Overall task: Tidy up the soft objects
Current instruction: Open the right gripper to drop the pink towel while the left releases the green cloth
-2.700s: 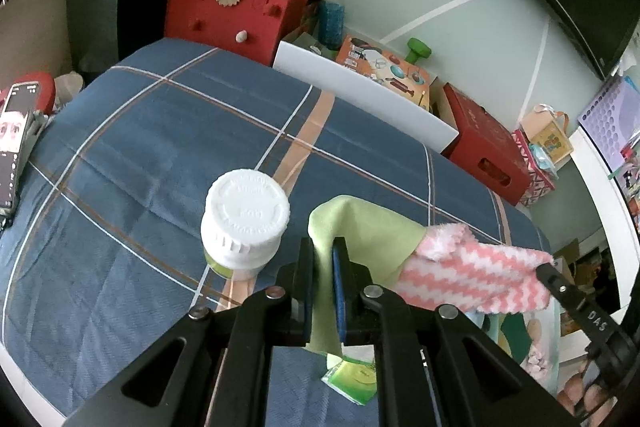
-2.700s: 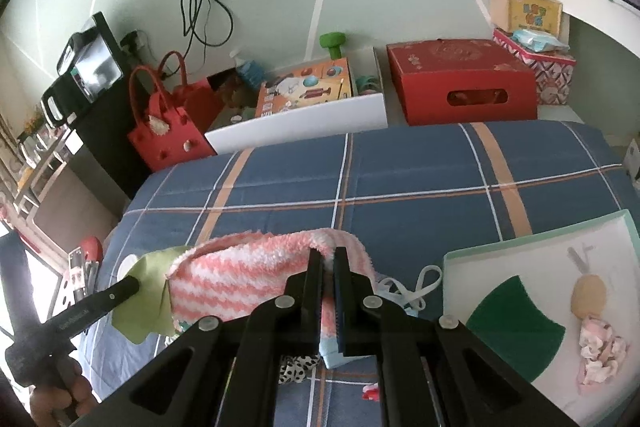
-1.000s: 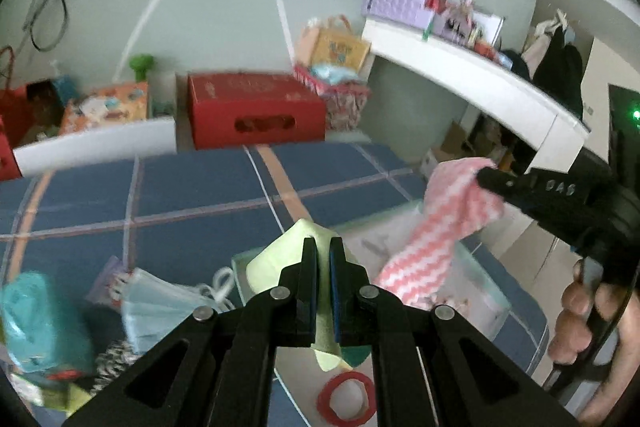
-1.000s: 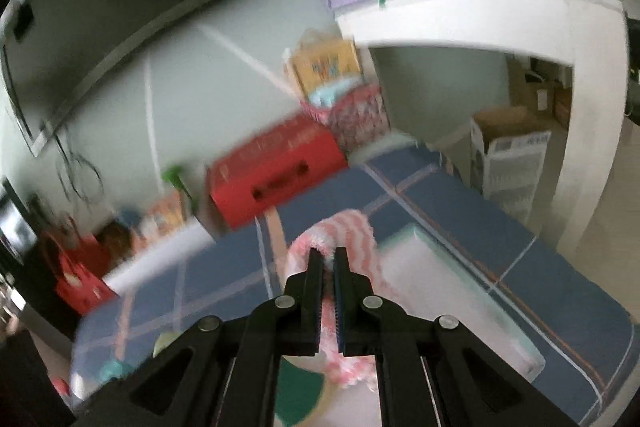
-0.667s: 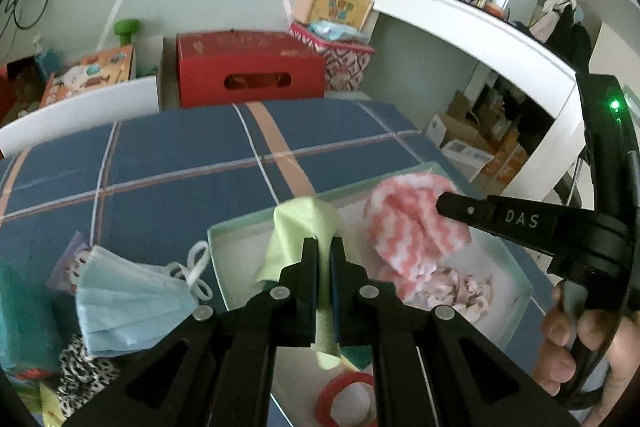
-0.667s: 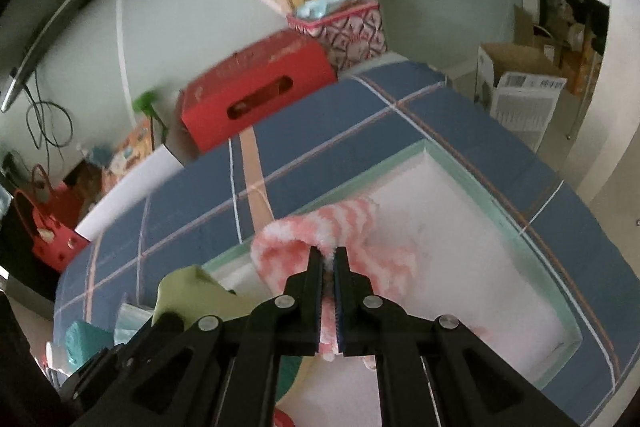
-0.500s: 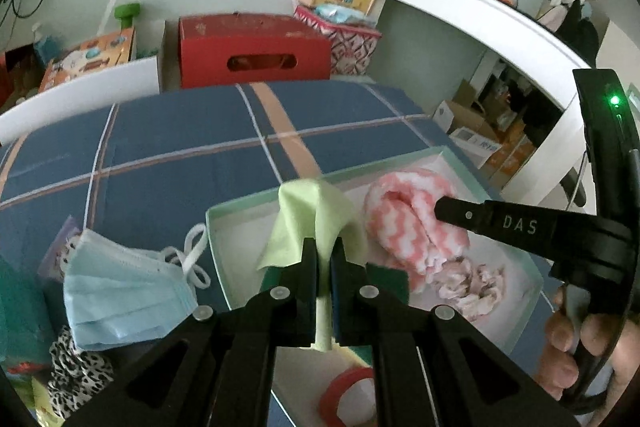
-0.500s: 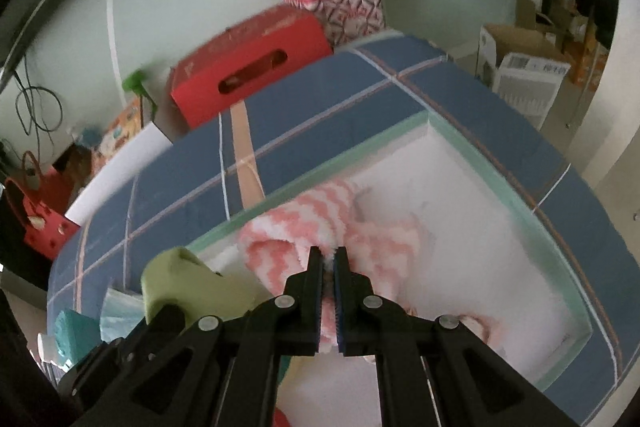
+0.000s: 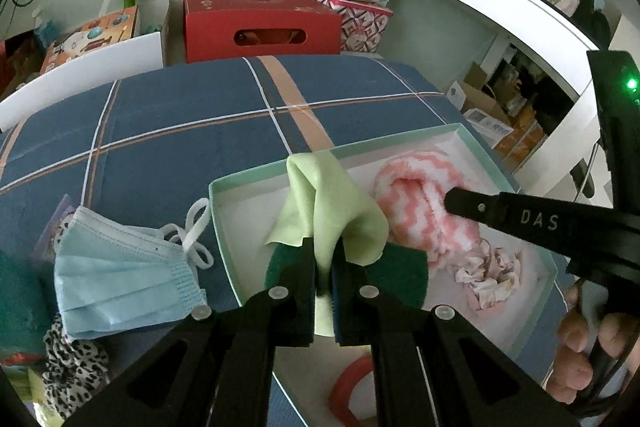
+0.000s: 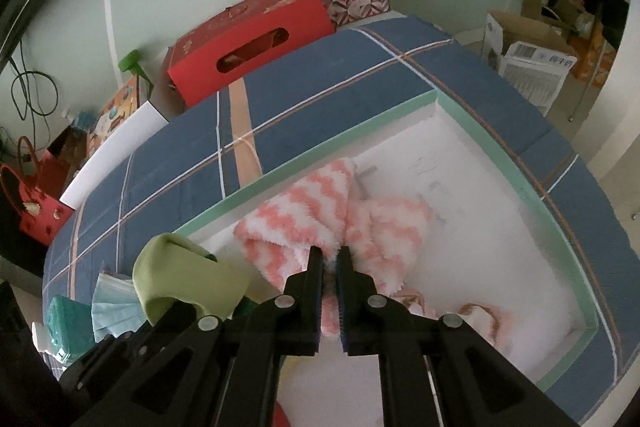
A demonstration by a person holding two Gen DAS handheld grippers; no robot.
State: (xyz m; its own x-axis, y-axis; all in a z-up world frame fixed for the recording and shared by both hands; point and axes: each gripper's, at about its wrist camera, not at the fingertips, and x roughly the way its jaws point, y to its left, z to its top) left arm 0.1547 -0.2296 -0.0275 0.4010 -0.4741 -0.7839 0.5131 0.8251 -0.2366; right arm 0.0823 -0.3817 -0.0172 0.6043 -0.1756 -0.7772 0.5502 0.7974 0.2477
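Note:
A white box with a mint-green rim (image 9: pixel 222 223) lies on the blue plaid bed. Inside it, my left gripper (image 9: pixel 324 247) is shut on a light green cloth (image 9: pixel 328 203) that stands up in a fold over a dark green piece (image 9: pixel 404 267). A fluffy pink-and-white zigzag cloth (image 10: pixel 320 211) rests on the box floor (image 10: pixel 480 211). My right gripper (image 10: pixel 329 255) has this cloth between its pads, and its jaws are opening a little. In the left wrist view the right gripper's finger (image 9: pixel 460 199) pokes into the pink cloth (image 9: pixel 416 195).
A blue face mask (image 9: pixel 120 275), a leopard-print piece (image 9: pixel 76 359) and a teal item (image 9: pixel 16 299) lie left of the box. A red ring (image 9: pixel 348 391) and a pale crumpled scrap (image 9: pixel 488 271) are in the box. A red carton (image 9: pixel 260 23) stands behind the bed.
Both grippers came down into the box with their cloths. The pink cloth now lies spread on the box floor, and a narrow gap shows between the right pads.

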